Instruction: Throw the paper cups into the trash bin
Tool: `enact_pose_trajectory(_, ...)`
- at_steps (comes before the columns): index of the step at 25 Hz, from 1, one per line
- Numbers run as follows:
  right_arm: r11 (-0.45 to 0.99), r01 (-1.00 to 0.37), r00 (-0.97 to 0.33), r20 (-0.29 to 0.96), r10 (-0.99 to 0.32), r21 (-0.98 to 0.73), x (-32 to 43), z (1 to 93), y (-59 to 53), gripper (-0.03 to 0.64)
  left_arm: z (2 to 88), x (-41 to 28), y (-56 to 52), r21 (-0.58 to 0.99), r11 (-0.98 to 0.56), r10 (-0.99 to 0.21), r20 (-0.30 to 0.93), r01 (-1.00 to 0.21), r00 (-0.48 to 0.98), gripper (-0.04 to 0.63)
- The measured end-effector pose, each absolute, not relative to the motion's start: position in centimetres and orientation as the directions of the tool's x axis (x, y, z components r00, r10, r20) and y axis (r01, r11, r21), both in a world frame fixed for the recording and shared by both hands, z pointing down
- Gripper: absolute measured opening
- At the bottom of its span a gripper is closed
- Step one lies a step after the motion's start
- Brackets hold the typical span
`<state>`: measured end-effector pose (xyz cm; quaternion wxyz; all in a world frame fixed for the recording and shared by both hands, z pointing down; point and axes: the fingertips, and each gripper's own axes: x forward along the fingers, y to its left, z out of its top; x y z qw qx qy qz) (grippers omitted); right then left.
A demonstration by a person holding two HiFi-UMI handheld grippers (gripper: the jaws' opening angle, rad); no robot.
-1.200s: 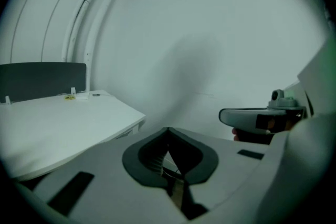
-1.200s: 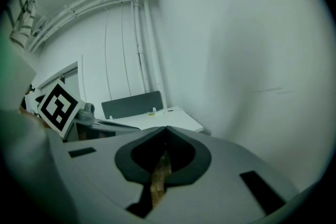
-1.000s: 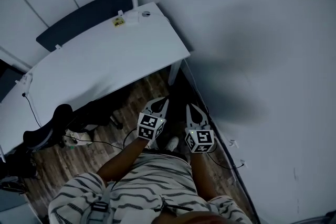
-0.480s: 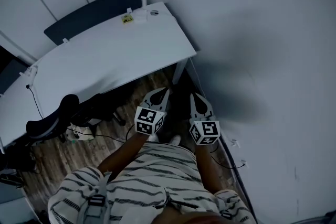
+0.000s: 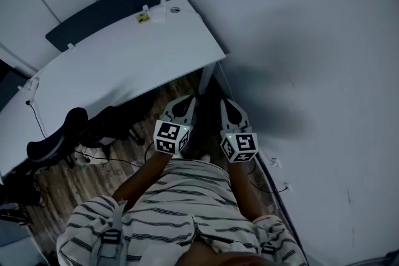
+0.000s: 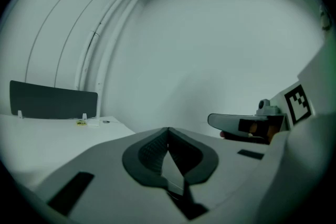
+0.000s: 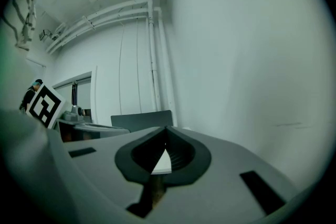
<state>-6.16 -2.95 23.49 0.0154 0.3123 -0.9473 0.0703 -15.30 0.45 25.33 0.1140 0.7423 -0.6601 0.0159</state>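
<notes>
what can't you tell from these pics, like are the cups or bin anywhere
Paper cups and trash bin: in none of the three views.
Space under the desk: head view, dark and blocked by the desktop and chairs.
Yellow item on the desk: too small in head and left gripper views.

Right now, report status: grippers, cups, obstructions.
Left gripper shut, empty. Right gripper shut, empty. No cups or bin in view. Desk ahead, wall at right.

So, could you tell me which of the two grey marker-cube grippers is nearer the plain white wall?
The right gripper, next to the white wall; the left gripper is on the white desk's side.
</notes>
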Motion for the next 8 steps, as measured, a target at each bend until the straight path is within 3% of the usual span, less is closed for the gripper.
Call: enact_pose_trajectory(8, 0.798, -0.591, -0.806, 0.048, -0.590, -0.120, -5.25, 23.28, -3.28, 0.011, 25.02, -14.56, 0.52, 0.148, -0.095, -0.983, 0.144, -0.984, 0.117, 0.023)
